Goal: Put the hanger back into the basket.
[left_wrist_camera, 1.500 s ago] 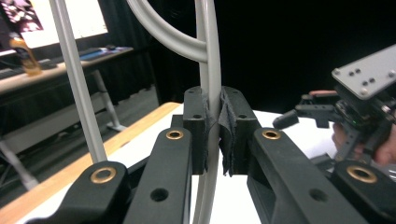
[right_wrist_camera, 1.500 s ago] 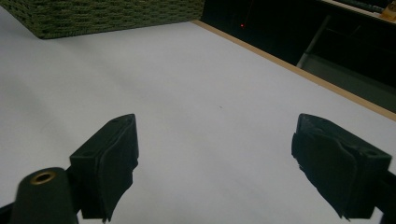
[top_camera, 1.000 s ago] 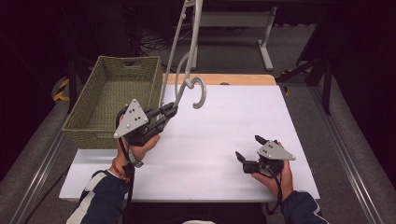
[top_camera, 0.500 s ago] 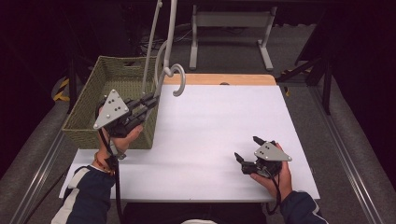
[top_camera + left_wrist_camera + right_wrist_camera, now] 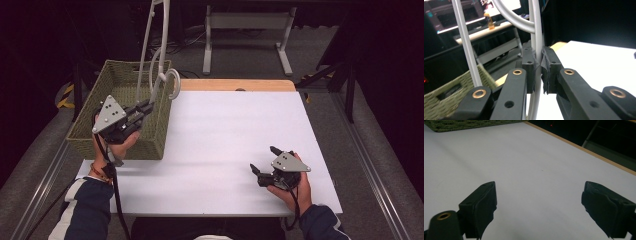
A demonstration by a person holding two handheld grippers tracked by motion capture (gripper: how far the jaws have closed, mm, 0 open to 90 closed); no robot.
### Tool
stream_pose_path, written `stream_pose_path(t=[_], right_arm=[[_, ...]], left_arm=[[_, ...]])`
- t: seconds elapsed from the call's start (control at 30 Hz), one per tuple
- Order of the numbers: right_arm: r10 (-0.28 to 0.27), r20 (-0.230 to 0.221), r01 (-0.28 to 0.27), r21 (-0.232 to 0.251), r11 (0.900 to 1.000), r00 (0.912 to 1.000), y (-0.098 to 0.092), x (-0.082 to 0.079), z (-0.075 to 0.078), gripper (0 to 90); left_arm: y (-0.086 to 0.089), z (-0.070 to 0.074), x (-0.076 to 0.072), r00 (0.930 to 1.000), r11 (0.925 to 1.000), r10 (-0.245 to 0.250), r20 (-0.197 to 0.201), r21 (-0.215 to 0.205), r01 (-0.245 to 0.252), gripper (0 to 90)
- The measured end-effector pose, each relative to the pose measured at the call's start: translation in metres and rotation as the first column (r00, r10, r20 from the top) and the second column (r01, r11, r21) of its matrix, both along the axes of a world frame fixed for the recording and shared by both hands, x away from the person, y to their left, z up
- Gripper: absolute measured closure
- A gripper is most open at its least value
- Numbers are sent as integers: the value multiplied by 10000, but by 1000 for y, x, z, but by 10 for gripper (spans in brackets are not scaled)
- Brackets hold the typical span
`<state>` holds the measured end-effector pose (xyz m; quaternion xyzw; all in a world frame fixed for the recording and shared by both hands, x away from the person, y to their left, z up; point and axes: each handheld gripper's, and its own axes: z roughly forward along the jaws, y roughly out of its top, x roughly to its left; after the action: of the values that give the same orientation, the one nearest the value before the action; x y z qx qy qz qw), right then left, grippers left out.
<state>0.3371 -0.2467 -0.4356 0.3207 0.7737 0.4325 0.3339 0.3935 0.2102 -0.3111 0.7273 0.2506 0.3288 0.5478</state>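
Hanger (image 5: 161, 75) is pinched upright in the left gripper (image 5: 149, 104) over the basket (image 5: 95, 135) for dropping in, while the right gripper (image 5: 262, 159) rests open on the table (image 5: 225, 140).

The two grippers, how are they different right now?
The left gripper is shut on a grey hanger, while the right gripper is open with nothing between its jaws. The left is raised beside the green basket; the right sits low over the white table. Both have black jaws.
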Motion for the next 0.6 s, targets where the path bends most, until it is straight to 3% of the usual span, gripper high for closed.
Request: stream_pose_path(t=[0.17, 0.47, 0.6], right_arm=[[44, -65, -44, -64, 10000, 10000, 2, 0, 0, 133], [125, -218, -128, -131, 9998, 9997, 3, 1, -2, 135], [208, -377, -216, -203, 9996, 9991, 4, 1, -3, 135]], left_arm=[[15, -7, 9, 9989, 9989, 357, -298, 299, -348, 822], [38, -18, 21, 9922, 9957, 853, -904, 449, -815, 822], [46, -23, 28, 9852, 9892, 1236, -1187, 940, -1127, 822]])
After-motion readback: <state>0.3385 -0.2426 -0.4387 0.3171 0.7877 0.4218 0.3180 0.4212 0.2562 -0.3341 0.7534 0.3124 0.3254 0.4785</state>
